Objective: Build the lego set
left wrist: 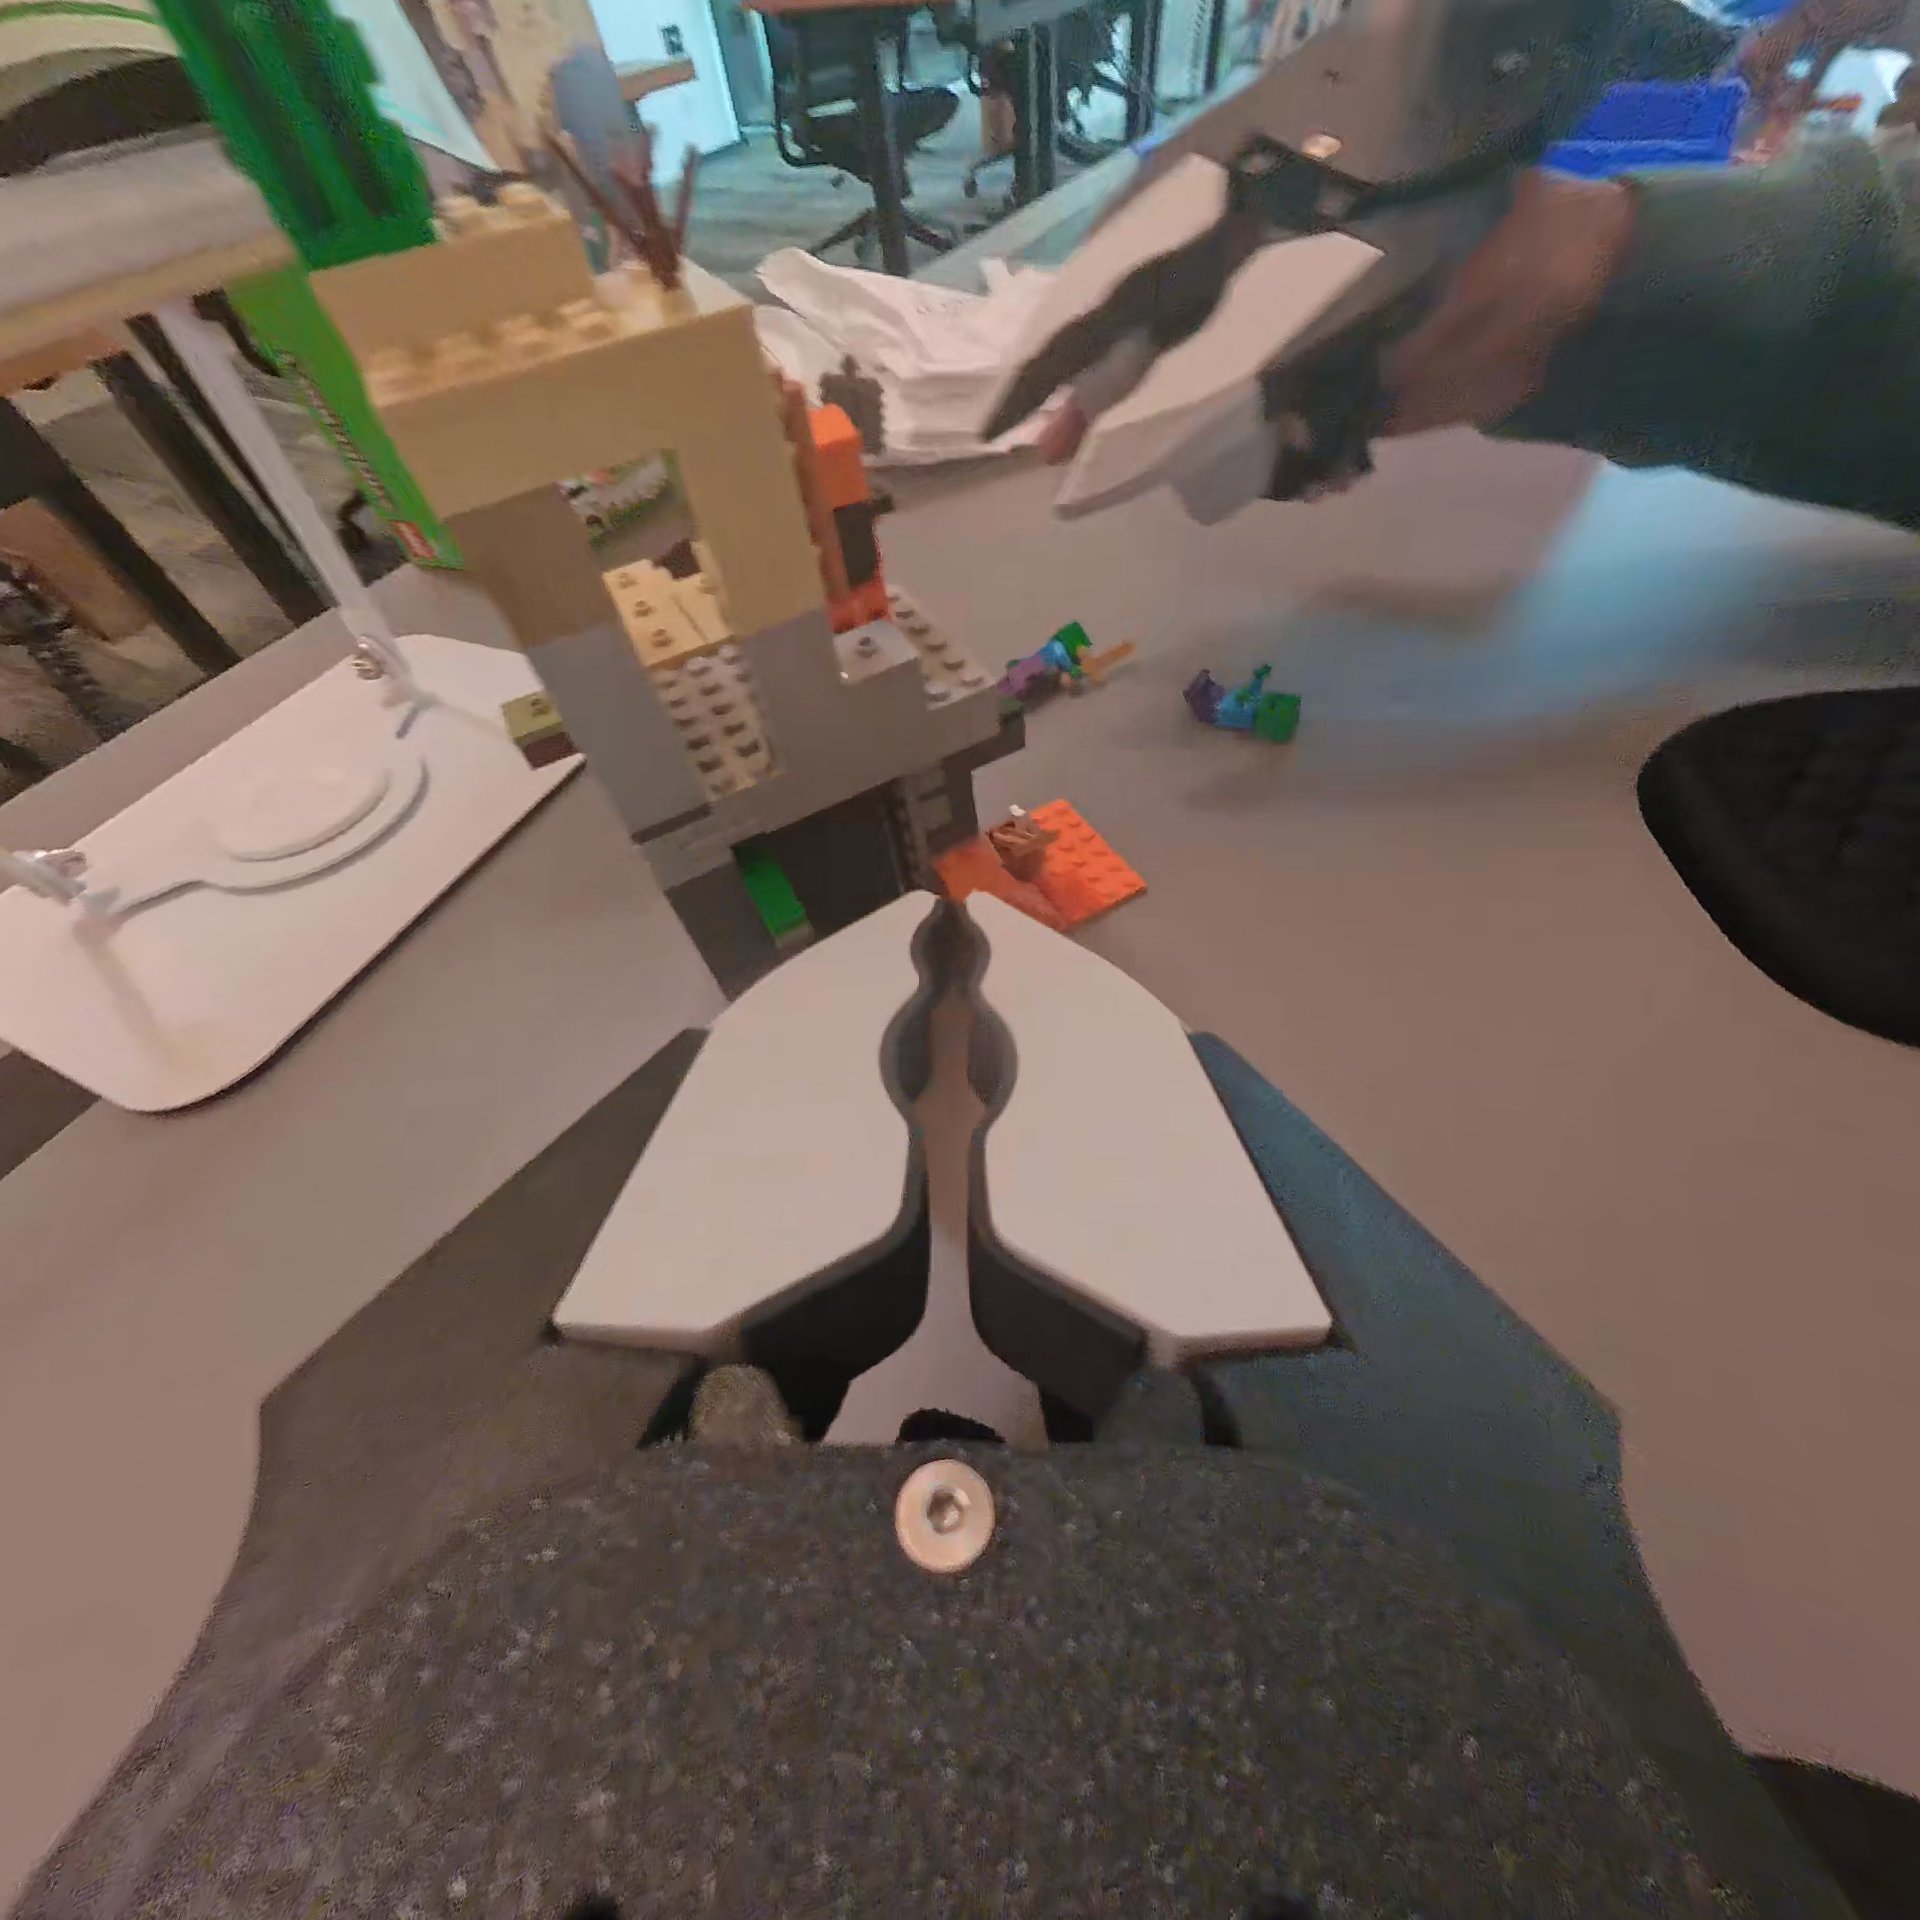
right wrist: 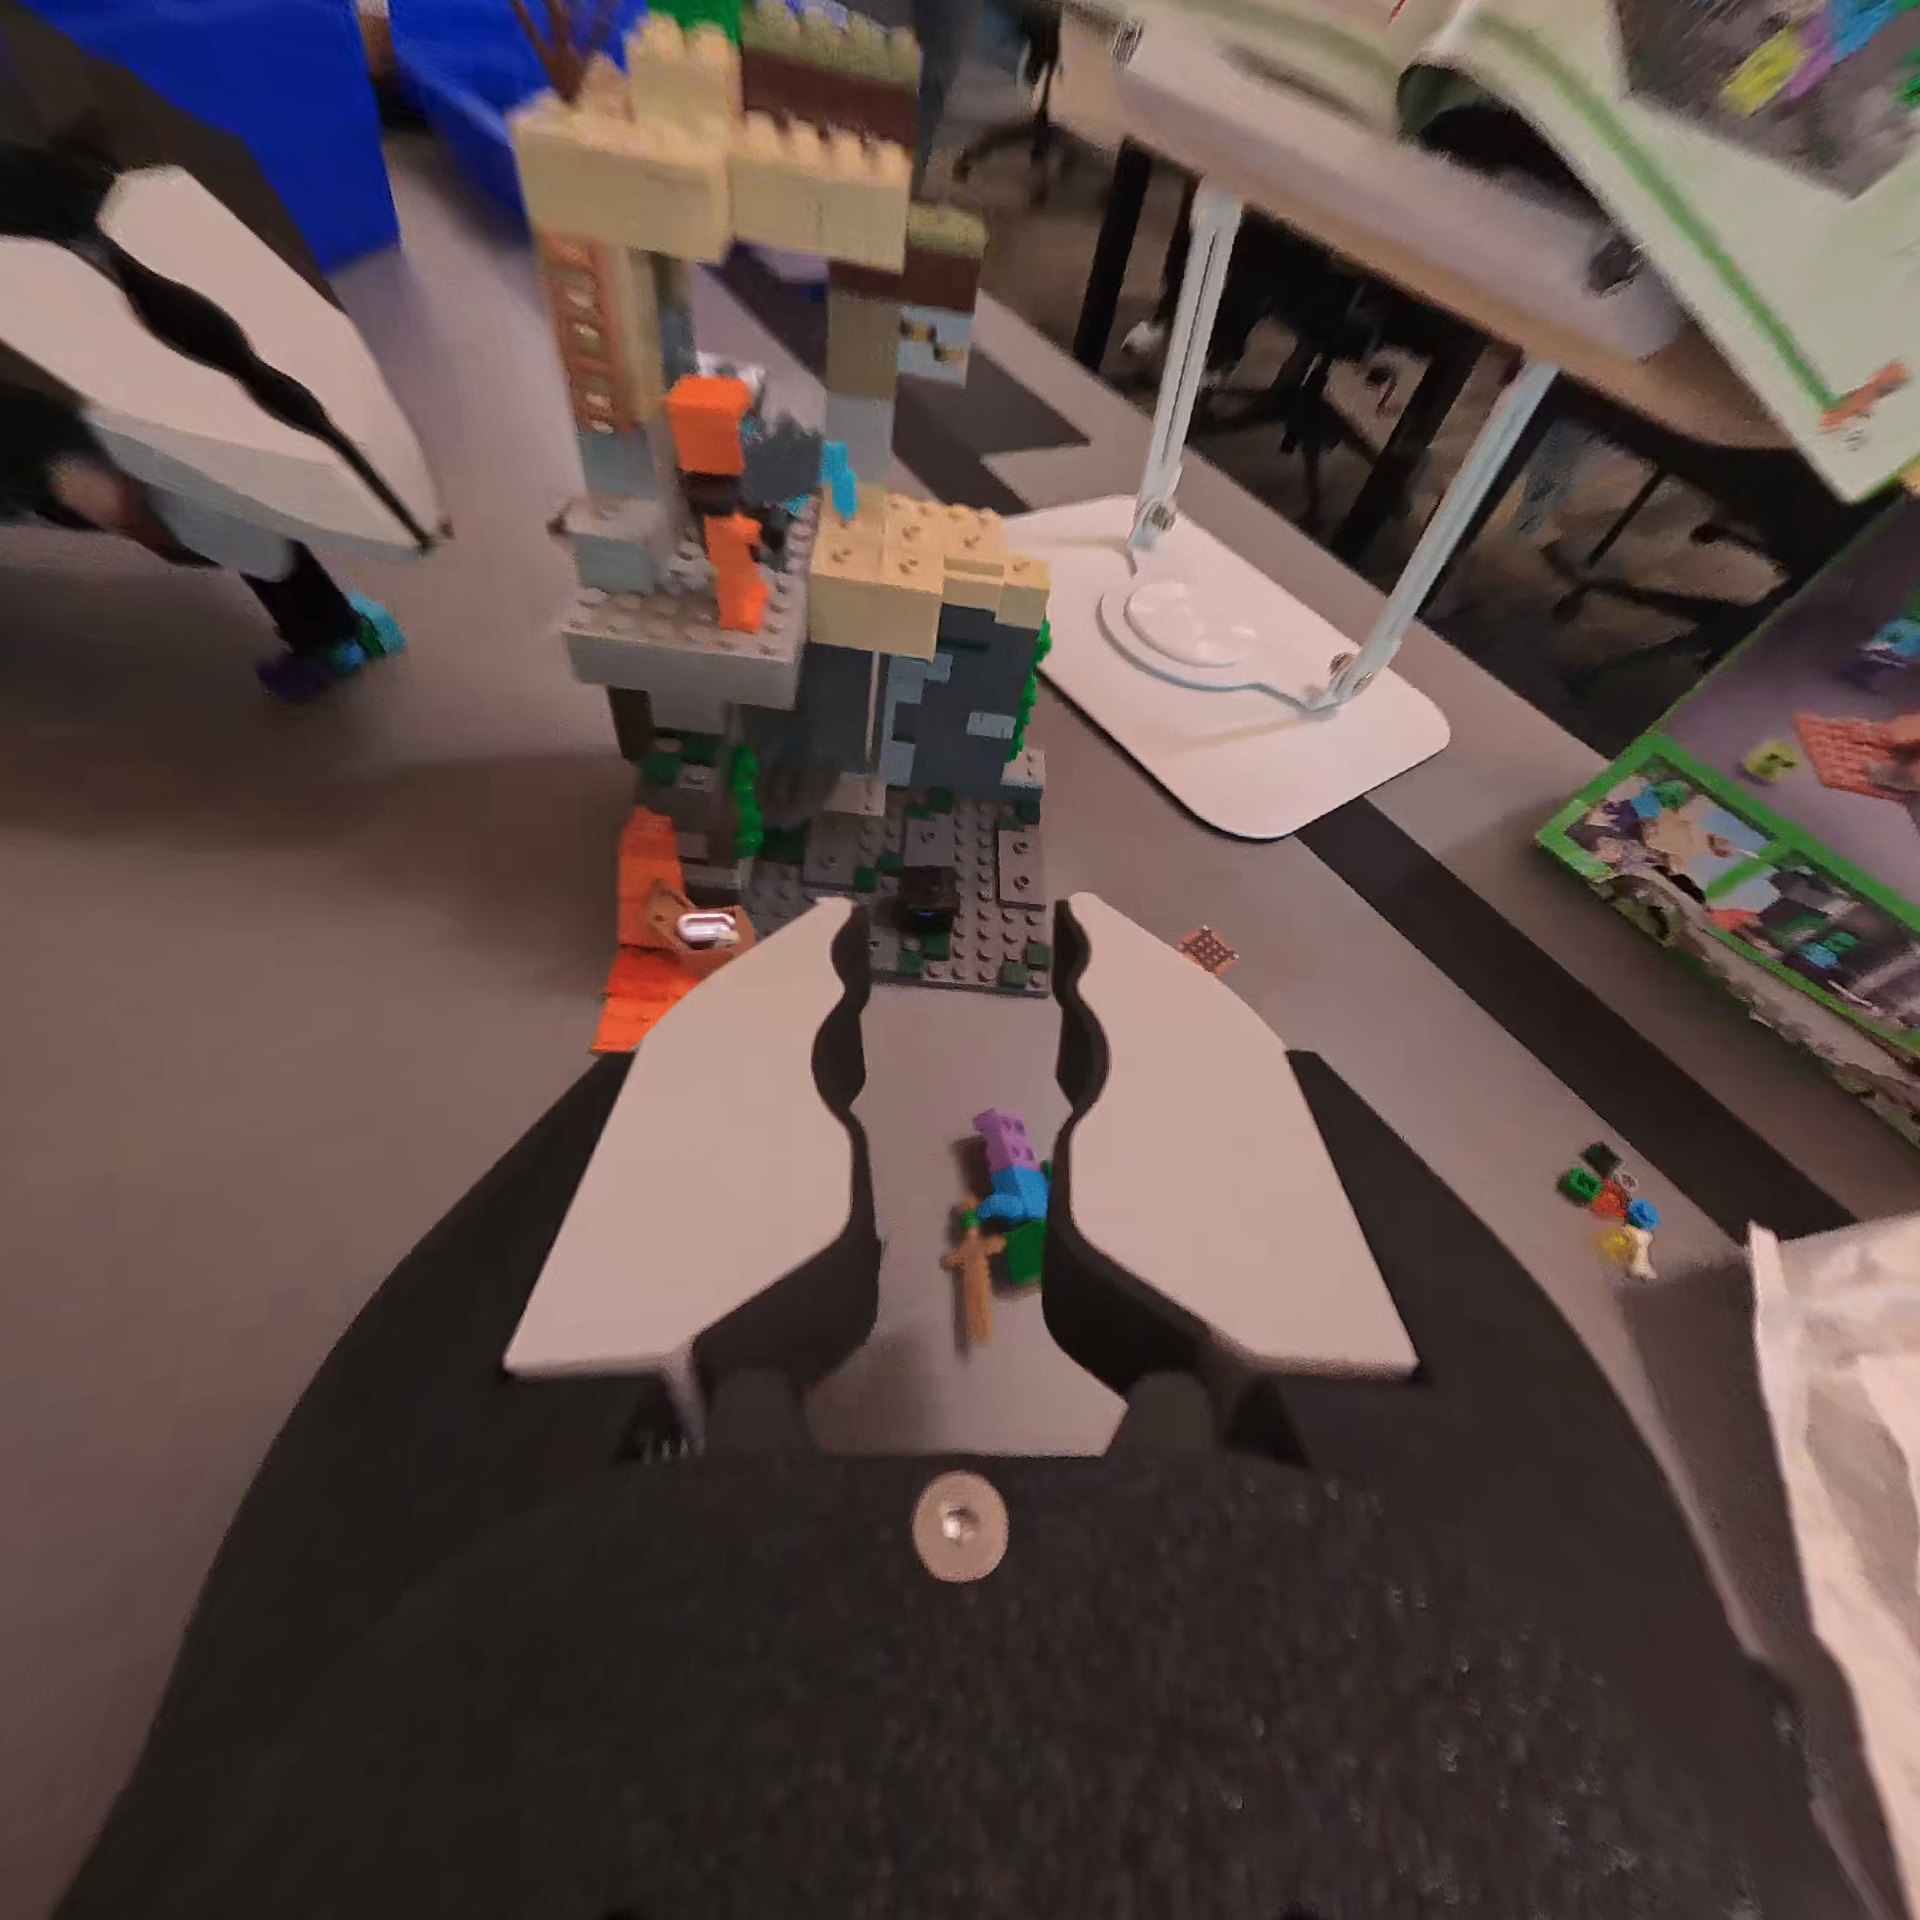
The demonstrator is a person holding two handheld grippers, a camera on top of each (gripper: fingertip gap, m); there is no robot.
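The left hand-held gripper [left wrist: 951, 914] is pinched together, empty, with the lego build [left wrist: 727, 582] just beyond its tips. The right hand-held gripper [right wrist: 956, 925] gapes wide above a small figure [right wrist: 1003, 1210] lying on the bench [right wrist: 312, 935].

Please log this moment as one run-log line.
left gripper: shut, empty | right gripper: open, over lying minifigure | Lego build: upright on table

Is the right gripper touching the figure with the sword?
Apart. In the right wrist view the right gripper is open and the figure lies on the table between its fingers, with bare table on both sides.
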